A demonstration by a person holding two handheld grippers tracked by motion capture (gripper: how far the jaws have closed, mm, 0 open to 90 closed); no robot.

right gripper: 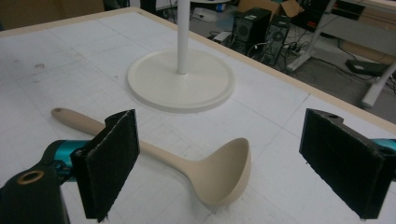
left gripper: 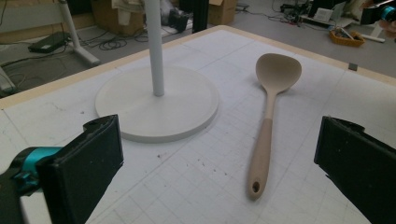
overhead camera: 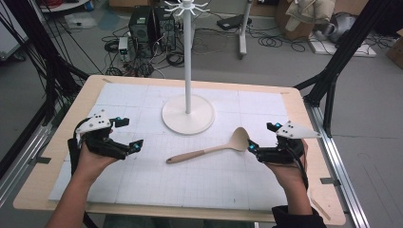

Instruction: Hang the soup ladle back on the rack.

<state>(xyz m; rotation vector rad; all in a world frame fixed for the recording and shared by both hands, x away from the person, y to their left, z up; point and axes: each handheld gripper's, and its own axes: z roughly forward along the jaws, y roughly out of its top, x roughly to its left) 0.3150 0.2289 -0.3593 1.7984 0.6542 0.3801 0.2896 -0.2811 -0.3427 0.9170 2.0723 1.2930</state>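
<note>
Right hand-held gripper open, just beside ladle bowl, not touching.

Wooden-edged table covered by a white grid mat; a white round-based stand sits at its far centre, a beige ladle lying just in front of the stand

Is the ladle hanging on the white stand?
No, the ladle lies flat on the table, in front of the white stand, touching neither its base nor its pole.
</note>
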